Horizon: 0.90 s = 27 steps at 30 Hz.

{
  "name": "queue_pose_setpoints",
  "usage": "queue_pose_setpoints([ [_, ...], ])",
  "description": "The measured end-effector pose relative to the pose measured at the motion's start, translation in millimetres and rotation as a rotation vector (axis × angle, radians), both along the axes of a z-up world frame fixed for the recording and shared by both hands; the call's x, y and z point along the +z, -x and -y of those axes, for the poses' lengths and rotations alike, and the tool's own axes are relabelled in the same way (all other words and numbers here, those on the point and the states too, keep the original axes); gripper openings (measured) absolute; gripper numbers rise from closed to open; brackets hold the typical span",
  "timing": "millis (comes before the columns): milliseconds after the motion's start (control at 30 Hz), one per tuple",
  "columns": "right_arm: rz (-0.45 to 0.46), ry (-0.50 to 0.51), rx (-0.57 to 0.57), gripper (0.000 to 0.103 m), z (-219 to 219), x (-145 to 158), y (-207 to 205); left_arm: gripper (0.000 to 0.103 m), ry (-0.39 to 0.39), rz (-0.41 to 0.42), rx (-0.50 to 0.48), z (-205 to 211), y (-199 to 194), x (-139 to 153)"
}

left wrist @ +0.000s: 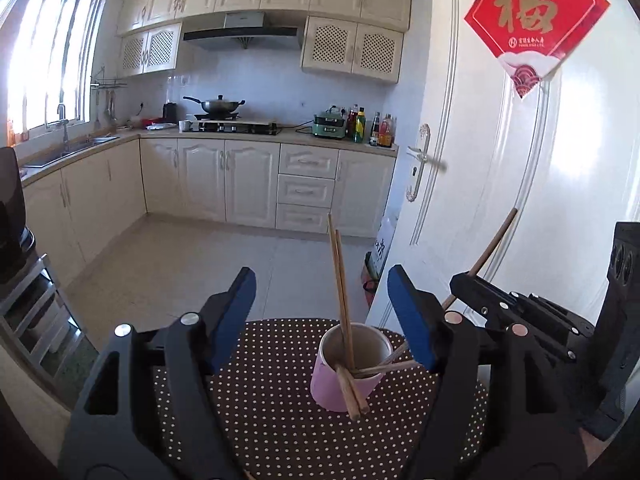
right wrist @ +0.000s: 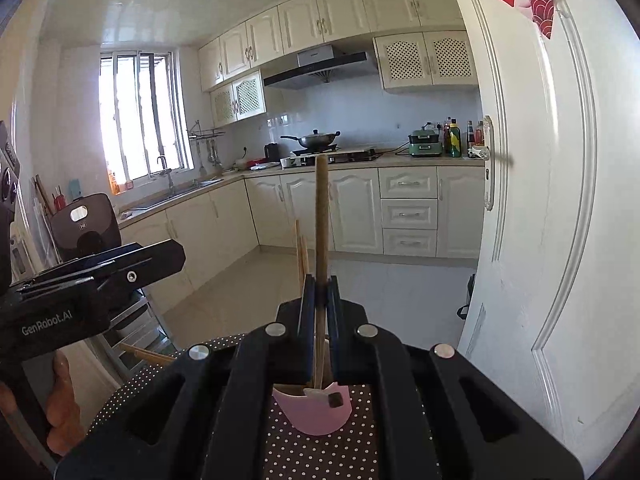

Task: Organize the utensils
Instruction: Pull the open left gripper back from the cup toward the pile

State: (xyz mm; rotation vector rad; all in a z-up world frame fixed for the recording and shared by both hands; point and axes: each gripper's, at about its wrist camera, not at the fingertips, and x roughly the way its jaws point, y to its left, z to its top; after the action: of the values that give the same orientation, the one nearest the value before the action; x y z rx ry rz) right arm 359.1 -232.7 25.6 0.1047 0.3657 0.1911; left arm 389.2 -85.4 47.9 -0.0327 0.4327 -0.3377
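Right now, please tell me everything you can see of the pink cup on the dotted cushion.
The pink cylindrical cup looks like smooth plastic or ceramic, pale inside, with an open top. It stands upright on the brown cushion with white dots. Wooden chopsticks lean in it: two stick up, others cross its rim. The open left gripper frames it without touching. The right gripper holds a wooden stick above it.

A wok (left wrist: 219, 105) sits on the stove (left wrist: 228, 126); a red paper ornament (left wrist: 534, 20) hangs on the white door (left wrist: 500, 160).
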Motion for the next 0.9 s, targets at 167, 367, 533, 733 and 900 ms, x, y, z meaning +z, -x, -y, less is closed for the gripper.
queue_pose_setpoints([
  [167,-0.021,0.014,0.013,0.004,-2,-3,-1,0.068,-0.024,-0.013,0.006,0,5,-4],
  [367,-0.044,0.008,0.032,0.007,-4,-2,6,0.069,-0.041,-0.025,0.018,-4,13,-6],
  [533,-0.046,0.006,0.038,0.010,-5,3,16,0.072,-0.055,-0.027,0.022,-10,26,-3],
  [733,-0.048,0.015,0.034,0.015,-5,9,34,0.073,-0.074,-0.029,0.034,-18,47,1],
  [900,-0.063,0.028,0.053,0.017,-10,8,53,0.073,-0.080,-0.053,0.049,-30,63,-3],
])
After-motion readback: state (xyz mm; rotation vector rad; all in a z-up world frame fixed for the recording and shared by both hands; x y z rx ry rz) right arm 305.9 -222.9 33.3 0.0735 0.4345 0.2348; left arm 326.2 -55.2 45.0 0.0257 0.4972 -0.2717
